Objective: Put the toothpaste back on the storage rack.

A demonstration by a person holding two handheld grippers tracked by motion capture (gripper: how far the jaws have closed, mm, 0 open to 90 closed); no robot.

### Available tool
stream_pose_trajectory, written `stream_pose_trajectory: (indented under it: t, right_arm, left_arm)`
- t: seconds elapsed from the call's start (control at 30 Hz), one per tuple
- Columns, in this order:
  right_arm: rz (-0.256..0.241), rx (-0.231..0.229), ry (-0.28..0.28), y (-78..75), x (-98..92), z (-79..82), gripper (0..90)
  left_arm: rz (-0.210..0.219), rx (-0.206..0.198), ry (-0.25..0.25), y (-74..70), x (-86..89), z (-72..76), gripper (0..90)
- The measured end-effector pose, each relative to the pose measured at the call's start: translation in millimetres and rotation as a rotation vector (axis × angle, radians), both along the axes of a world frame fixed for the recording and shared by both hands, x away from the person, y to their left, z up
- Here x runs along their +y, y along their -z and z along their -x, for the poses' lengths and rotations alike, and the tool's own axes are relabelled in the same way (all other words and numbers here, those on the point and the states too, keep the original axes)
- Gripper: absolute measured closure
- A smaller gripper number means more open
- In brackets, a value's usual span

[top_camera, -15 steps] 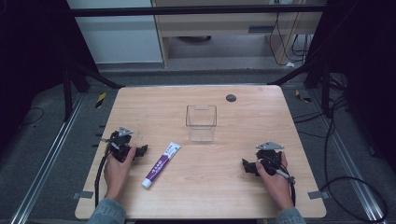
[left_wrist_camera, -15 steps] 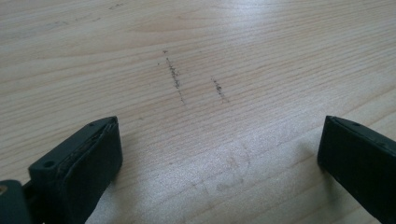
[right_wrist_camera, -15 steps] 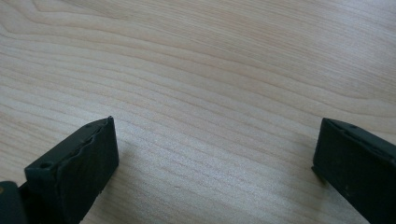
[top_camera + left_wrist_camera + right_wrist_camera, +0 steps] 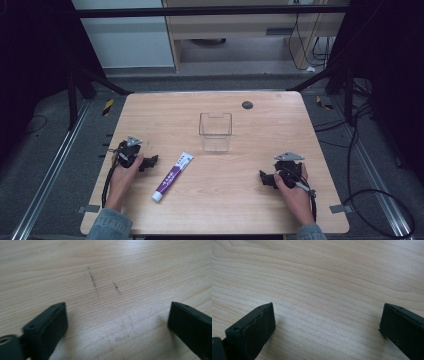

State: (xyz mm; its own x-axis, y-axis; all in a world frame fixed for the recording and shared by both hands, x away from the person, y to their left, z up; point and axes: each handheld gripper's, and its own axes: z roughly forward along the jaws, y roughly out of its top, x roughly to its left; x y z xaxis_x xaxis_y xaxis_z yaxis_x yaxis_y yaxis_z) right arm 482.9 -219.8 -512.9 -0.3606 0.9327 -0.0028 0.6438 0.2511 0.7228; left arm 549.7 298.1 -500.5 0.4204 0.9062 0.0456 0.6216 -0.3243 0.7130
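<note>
Bench [image 4: 260,210]: pale wood, takes up the frame centre in the high view; faint dark scuff marks [image 4: 93,280] on the grain in the left gripper view.
Box [image 4: 215,131]: clear, open-topped, upright at centre of frame, empty as far as I can tell.
Tube [image 4: 173,176]: white/purple, lying flat lower left of centre, cap end toward bottom of frame; well apart from box, just beside the left tongs' tips.
Left tongs [image 4: 150,162]: lower left of frame, resting low on bench, jaws spread wide w/ bare wood between them, nothing gripped.
Right tongs [image 4: 265,178]: lower right of frame, also low on bench, jaws spread wide, nothing held; well apart from tube and box.
Disc [image 4: 247,105]: small dark spot, upper centre-right of bench, out of the way.
Step (my guess): left tongs about to go for tube, box the likely target.
Risk 1: tube lies diagonal; a grab not squared to its length could spin or skid it off.
Risk 2: pinching near the soft middle may let it sag or slip on lift.
Risk 3: box is light-looking; a knock on its rim could tip or shove it.
</note>
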Motion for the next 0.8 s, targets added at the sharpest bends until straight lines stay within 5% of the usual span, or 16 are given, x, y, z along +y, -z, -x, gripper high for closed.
stream_pose_trajectory:
  t: [0.47,0.8]
  right_arm:
    - [-0.006,0.002,0.000,-0.3,-0.2,0.9,0.3]
    - [-0.001,0.000,-0.005,-0.1,-0.7,0.0,0.3]
  left_arm:
    - [-0.007,-0.010,0.028,-52.4,-3.7,42.1,4.4]
    - [0.024,0.101,0.109,-72.0,-24.0,56.8,7.3]
